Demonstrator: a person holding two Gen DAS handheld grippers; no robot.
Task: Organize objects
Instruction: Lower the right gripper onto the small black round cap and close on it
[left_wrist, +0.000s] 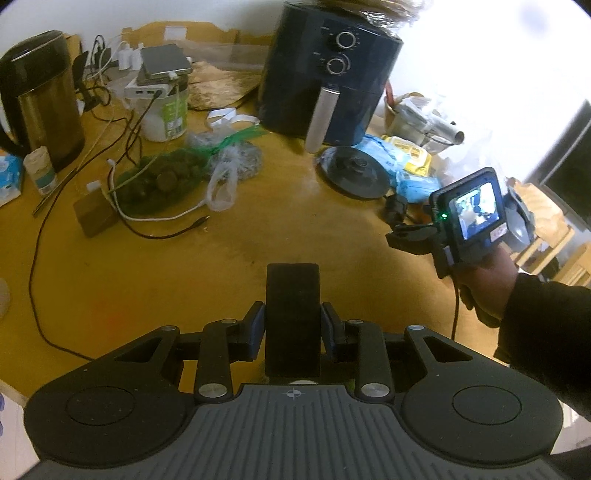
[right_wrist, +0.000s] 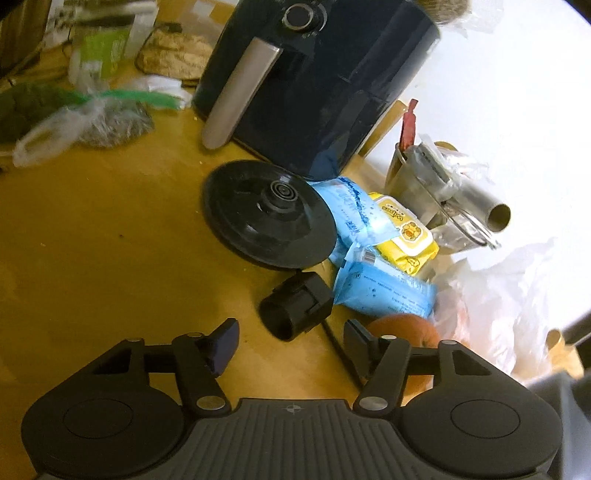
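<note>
1. Our left tongs are clamped on a flat black phone-like slab, held above the table.
2. Our right tongs stand partly open with nothing between them; the black plug lies just ahead of them, touching the blue wipes pack.
3. We judge the plug is next: centre it between the pads, stay clear of its cord and the orange beside the right finger, then close.
</note>
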